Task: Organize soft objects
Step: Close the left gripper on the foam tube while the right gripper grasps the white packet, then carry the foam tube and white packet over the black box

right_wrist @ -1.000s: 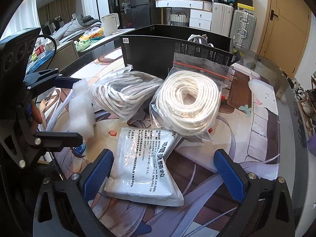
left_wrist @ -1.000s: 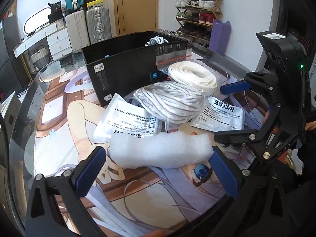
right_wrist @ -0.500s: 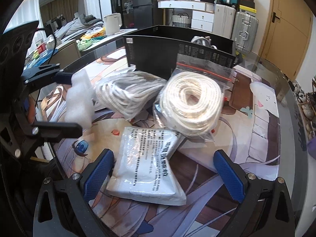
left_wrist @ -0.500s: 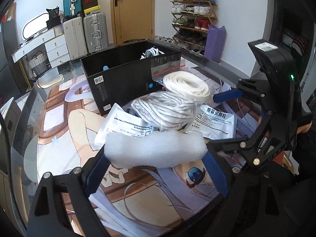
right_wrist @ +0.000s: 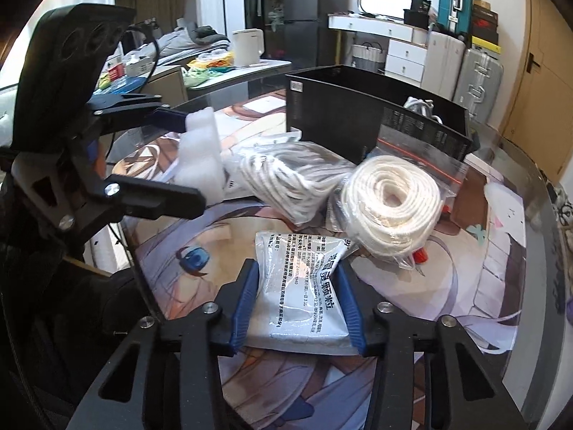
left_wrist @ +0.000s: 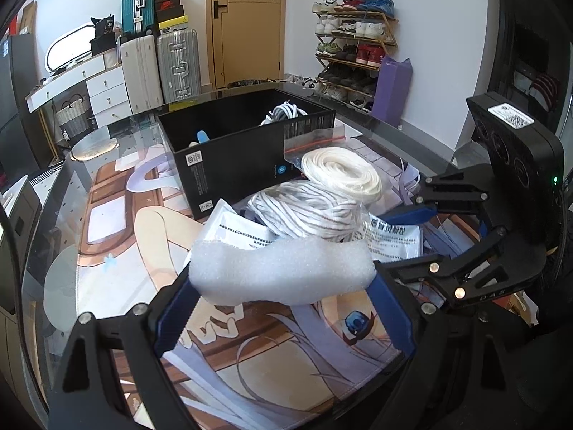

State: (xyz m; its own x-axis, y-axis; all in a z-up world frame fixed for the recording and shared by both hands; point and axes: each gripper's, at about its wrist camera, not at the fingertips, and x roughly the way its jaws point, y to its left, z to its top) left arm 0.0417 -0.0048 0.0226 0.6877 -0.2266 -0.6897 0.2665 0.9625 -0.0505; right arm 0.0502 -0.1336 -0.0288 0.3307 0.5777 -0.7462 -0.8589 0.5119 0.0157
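Observation:
My left gripper (left_wrist: 283, 308) is shut on a white foam piece (left_wrist: 281, 270) and holds it above the mat; the foam also shows in the right wrist view (right_wrist: 198, 154). My right gripper (right_wrist: 299, 301) is shut on a white printed sachet (right_wrist: 304, 286) lying on the mat. A second sachet (left_wrist: 240, 229), a bagged grey-white rope bundle (left_wrist: 308, 211) and a bagged white rope coil (right_wrist: 390, 204) lie beside a black open box (left_wrist: 236, 147) that holds a white cable (left_wrist: 286, 113).
The table has a glass top with a printed mat (left_wrist: 118, 236). Its edge (right_wrist: 537, 251) curves round at the right. Suitcases (left_wrist: 175, 64), drawers and a shoe rack (left_wrist: 351, 53) stand beyond the table.
My left gripper has lifted the foam piece off the mat. My right gripper has closed from wide open onto the sachet.

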